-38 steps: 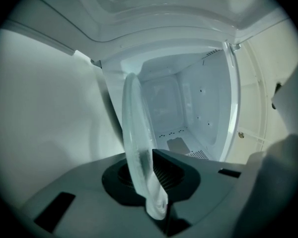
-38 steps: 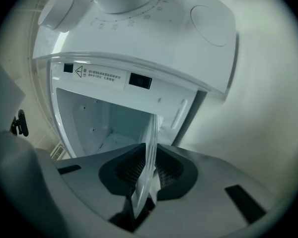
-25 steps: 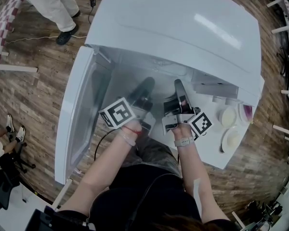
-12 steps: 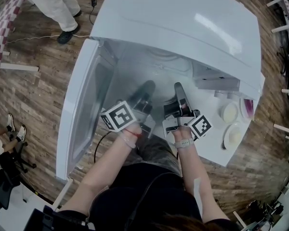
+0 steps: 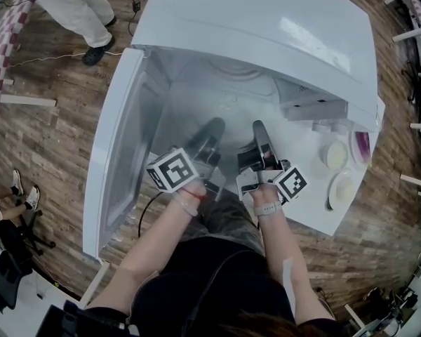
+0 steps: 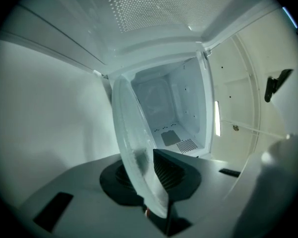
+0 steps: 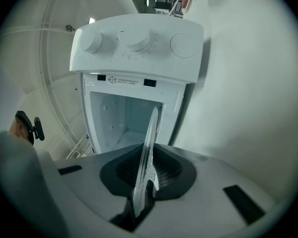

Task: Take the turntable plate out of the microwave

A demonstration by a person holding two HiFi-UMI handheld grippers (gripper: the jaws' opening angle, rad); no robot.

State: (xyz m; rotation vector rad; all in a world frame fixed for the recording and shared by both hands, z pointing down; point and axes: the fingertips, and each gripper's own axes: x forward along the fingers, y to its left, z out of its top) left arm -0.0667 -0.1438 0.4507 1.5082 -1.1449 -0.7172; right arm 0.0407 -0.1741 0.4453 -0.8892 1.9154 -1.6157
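Holding turntable plate (image 6: 131, 133) — left gripper (image 5: 212, 129), right gripper (image 5: 258, 129) jaws clamped on it; label (image 7: 124, 81) unreadable.

Head view looks steeply down on the microwave (image 5: 266, 27); both gripper views face its cavity closely.

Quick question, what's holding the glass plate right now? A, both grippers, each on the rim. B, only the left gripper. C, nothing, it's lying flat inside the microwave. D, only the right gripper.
A: the glass plate stands on edge with its rim pinched in the left gripper, and its rim is also pinched in the right gripper.
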